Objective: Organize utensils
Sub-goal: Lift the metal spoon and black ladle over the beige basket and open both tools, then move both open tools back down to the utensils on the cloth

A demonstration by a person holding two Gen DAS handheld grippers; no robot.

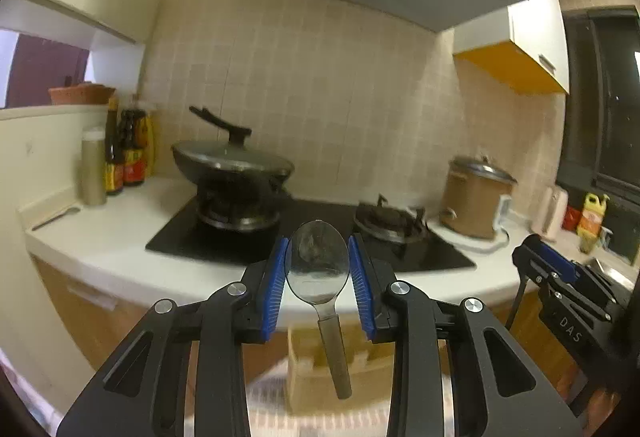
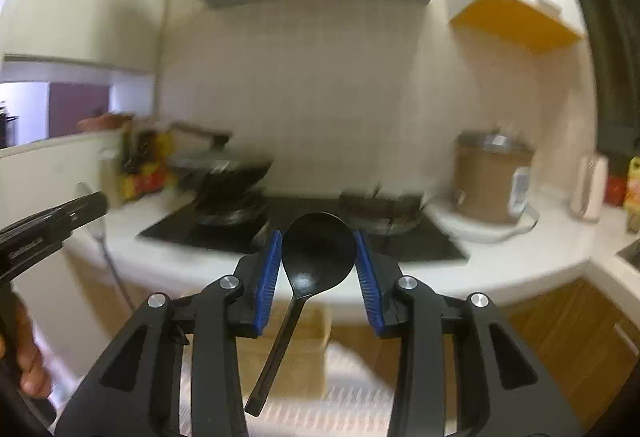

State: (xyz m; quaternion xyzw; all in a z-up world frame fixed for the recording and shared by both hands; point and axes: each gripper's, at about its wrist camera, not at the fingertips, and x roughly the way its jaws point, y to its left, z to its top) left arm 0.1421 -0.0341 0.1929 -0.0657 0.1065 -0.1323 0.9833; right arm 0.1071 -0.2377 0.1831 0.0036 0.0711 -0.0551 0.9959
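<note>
While each claw is closed on a spoon bowl, both handles hang down toward the person: the left gripper (image 1: 318, 267) pinches a shiny metal spoon (image 1: 318, 269), the right gripper (image 2: 318, 257) a black plastic spoon (image 2: 318, 253). Both are held in the air, short of the white countertop's (image 1: 120, 237) front edge, so either could set down first.

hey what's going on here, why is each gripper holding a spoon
A person is sorting utensils with a handheld gripper in each hand, standing in front of the kitchen counter. The left gripper is clamped on the bowl of a metal spoon, handle hanging down. The right gripper grips a black plastic spoon the same way. Both spoons are held in the air, short of the stove, where a lidded wok sits. Neither spoon has been put down yet.
</note>
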